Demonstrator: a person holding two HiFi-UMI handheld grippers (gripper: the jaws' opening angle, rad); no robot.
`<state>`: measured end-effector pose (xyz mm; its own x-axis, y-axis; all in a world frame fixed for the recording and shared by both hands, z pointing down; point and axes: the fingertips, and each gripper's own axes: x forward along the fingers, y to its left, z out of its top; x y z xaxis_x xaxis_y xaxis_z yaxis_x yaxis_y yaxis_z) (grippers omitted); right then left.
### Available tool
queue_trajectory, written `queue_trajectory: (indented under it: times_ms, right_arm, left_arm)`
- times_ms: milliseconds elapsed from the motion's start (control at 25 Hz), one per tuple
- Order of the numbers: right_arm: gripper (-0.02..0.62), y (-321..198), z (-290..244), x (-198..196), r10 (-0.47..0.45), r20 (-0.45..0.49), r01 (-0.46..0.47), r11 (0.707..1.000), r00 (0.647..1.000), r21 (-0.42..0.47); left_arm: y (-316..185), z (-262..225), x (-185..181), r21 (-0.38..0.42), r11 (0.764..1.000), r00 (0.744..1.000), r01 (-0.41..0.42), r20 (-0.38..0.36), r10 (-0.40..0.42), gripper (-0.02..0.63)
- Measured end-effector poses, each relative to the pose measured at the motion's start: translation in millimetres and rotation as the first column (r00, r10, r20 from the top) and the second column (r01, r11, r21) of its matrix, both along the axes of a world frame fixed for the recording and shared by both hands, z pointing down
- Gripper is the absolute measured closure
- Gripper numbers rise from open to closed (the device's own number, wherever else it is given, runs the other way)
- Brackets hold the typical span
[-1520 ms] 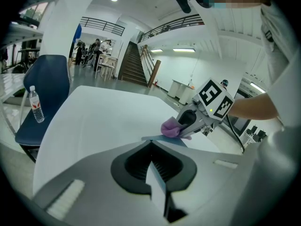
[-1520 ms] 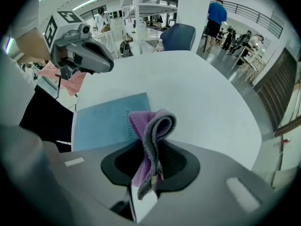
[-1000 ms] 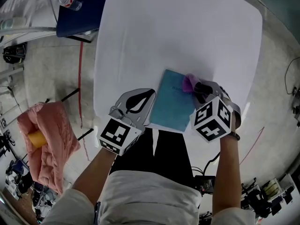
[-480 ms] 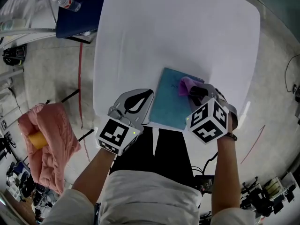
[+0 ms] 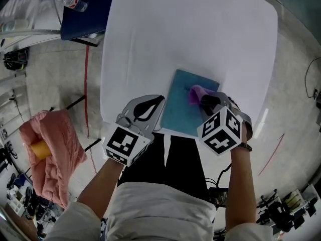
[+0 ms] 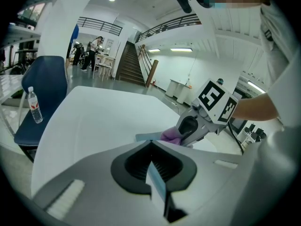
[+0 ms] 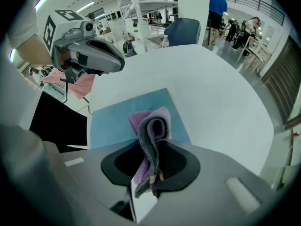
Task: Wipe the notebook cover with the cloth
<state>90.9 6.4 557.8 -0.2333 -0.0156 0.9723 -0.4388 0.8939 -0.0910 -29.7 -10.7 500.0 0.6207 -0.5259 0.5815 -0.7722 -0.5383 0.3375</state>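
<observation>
A teal notebook [image 5: 181, 107] lies flat near the front edge of the white table [image 5: 190, 34]. My right gripper [image 5: 204, 100] is shut on a folded purple and grey cloth [image 5: 194, 93], which rests on the right part of the cover. The right gripper view shows the cloth [image 7: 150, 131] sticking out of the jaws over the notebook [image 7: 117, 119]. My left gripper [image 5: 161, 99] is shut, its tip next to the notebook's left edge; whether it touches, I cannot tell. In the left gripper view, a strip of the notebook [image 6: 146, 136] and the cloth [image 6: 170, 136] show beyond the jaws.
A blue chair [image 5: 85, 9] with a water bottle [image 5: 75, 3] on it stands at the table's far left corner. A pink bundle [image 5: 55, 149] lies on the floor to the left. The table's front edge runs just under the notebook.
The right gripper has slid the cloth a little leftward and toward me across the cover. The left gripper has stayed put.
</observation>
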Motion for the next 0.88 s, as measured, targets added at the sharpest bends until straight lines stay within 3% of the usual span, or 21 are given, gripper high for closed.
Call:
queue_trajectory:
  times_ms: [880]
  right_arm:
    - [0.485, 46.3, -0.4, -13.6, 0.036, 0.033, -0.035, 0.999, 0.999, -0.033]
  left_arm:
    - [26.2, -2.2, 7.0, 0.008, 0.999, 0.999, -0.051, -0.003, 0.051, 0.606]
